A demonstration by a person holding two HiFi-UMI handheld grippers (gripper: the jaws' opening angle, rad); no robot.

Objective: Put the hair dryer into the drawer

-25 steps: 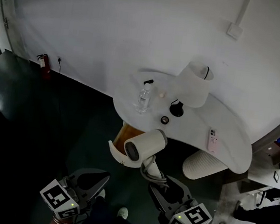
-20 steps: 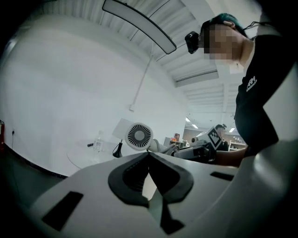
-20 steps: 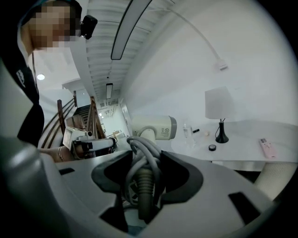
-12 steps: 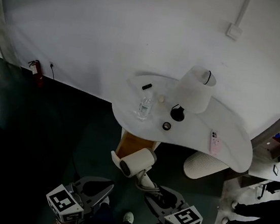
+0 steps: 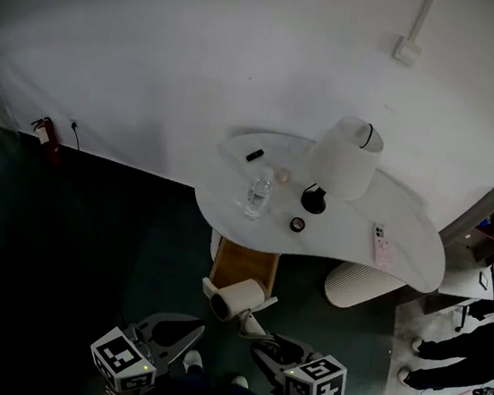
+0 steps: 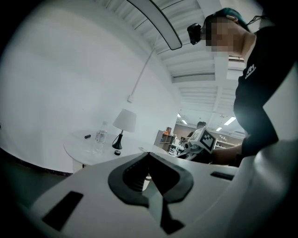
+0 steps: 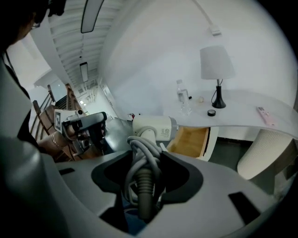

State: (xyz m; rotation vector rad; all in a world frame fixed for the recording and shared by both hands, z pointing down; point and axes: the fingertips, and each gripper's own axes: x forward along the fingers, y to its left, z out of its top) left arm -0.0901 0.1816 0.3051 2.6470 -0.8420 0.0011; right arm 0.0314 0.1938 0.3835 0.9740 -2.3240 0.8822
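The white hair dryer (image 5: 236, 297) hangs in front of the open drawer (image 5: 244, 264) under the white table (image 5: 403, 249). My right gripper (image 5: 252, 327) is shut on its handle, and the grey cord is wound round that handle. In the right gripper view the hair dryer (image 7: 153, 128) sticks up from the right gripper (image 7: 145, 155), with the wooden drawer (image 7: 193, 139) just beyond. My left gripper (image 5: 196, 328) is low at the left, shut and empty, apart from the dryer. In its own view the left gripper (image 6: 149, 155) points at the table (image 6: 79, 144).
On the table stand a white lamp (image 5: 347, 156), a water bottle (image 5: 258, 194), a small black ring (image 5: 298, 224), a black marker (image 5: 254, 155) and a pink phone (image 5: 383, 243). A ribbed white bin (image 5: 362, 284) sits under the table's right side. A person (image 5: 460, 365) stands at far right.
The hair dryer has come down from table height to the front of the open drawer, still held by the right gripper. Both grippers sit lower and nearer me.
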